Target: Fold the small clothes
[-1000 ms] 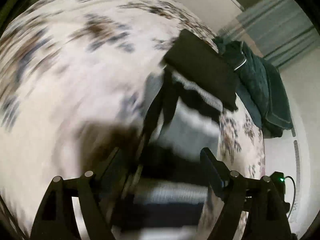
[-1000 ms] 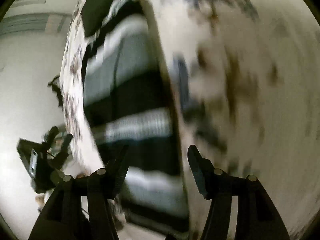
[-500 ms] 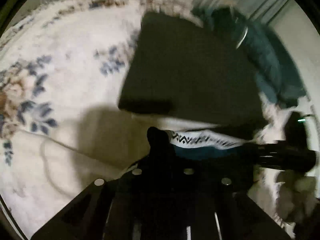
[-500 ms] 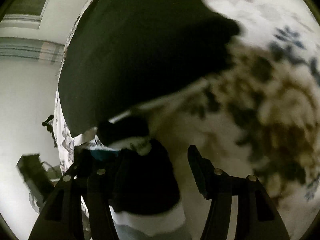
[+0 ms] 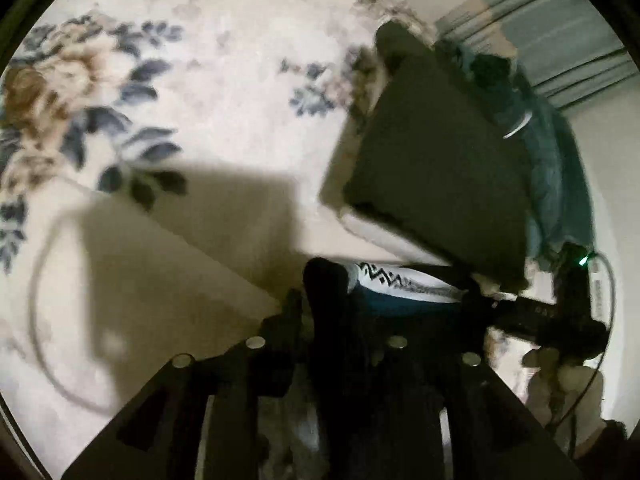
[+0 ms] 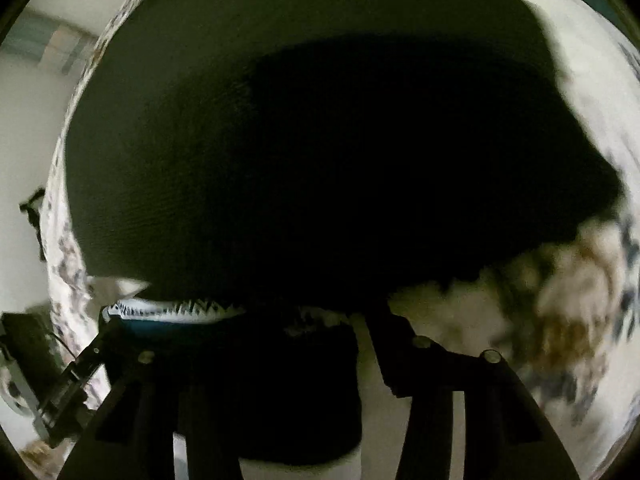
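A striped garment, black with a white zigzag band (image 5: pixel 400 280) and teal, is bunched up against the near edge of a folded black garment (image 5: pixel 436 184) on the floral blanket. My left gripper (image 5: pixel 344 308) has a black fold of the striped garment filling its narrow gap; its jaws are opening. In the right wrist view the folded black garment (image 6: pixel 280 140) fills most of the frame. My right gripper (image 6: pixel 316 320) has the striped garment (image 6: pixel 176 308) between its jaws, which are closing. A pale gap still shows beside its right finger (image 6: pixel 384 332).
A teal pile of clothes (image 5: pixel 560 168) lies behind the black garment near the bed's edge. The floral blanket (image 5: pixel 200 60) spreads to the left, with a thin cable loop (image 5: pixel 40 320) on a pale sheet. Floor lies beyond the edge at right.
The striped garment lay spread out; it is now gathered and brought up to the folded black garment. Both grippers travelled there, and the left closed from wide open onto the cloth.
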Demonstrator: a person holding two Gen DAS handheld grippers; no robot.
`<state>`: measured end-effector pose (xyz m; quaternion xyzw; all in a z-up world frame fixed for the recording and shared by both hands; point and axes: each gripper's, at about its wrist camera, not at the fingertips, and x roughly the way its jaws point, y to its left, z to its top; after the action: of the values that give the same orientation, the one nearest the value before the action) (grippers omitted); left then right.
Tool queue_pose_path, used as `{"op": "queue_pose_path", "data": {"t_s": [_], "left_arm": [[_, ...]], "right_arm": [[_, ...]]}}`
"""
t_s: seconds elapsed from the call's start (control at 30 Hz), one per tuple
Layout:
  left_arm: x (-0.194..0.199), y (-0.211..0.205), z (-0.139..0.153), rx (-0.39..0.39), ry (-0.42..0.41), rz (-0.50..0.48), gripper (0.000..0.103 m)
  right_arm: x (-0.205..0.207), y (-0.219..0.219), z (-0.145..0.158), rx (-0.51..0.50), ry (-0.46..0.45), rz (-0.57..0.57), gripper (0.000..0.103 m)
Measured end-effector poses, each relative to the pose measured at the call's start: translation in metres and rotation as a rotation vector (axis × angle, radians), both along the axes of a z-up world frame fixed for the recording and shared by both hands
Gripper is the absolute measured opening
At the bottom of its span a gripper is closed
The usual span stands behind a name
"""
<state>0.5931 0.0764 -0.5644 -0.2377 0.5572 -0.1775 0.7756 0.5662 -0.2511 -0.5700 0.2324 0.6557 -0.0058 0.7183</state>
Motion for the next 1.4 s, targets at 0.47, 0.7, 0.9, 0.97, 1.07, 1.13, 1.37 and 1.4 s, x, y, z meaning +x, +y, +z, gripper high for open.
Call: {"op": "queue_pose_path", "data": {"t_s": [0.47,0.7,0.9,0.97,1.07,1.13,1.37,1.4], "left_arm": [[-0.111,-0.001,-0.004,0.24,0.044,-0.009,0.065],[-0.192,0.029,0.061,0.08,-0.003,0.039,0.064],[-0.31,0.028,0.059,0.141,0.117,0.018,0.064],[-0.351,0.027,0.043,0.154,0.2,0.03,0.063],[-0.398,0.023,0.02,0.179,0.27,0.035,0.063],[-0.418,0.018,0.004,0.205,0.302,0.019,0.063],[-0.448,0.007,-0.003,0.211,0.267,0.02,0.011],[-0.449,0.008,0.001,0.208,0.255,0.022,0.01]], "right_arm": [[-0.15,-0.001,-0.005,0.09,0.064,0.048,0.065],[-0.222,-0.012,0.033,0.182,0.035,0.053,0.065],[-0.336,-0.008,0.041,0.247,0.15,0.083,0.066],[-0.38,-0.01,0.036,0.257,0.191,0.088,0.066],[-0.445,-0.014,0.017,0.29,0.258,0.049,0.066],[-0.48,0.005,-0.007,0.336,0.317,0.005,0.066],[-0.561,0.04,-0.056,0.459,0.378,-0.052,0.026],[-0.566,0.047,-0.058,0.428,0.38,-0.039,0.008]]}}
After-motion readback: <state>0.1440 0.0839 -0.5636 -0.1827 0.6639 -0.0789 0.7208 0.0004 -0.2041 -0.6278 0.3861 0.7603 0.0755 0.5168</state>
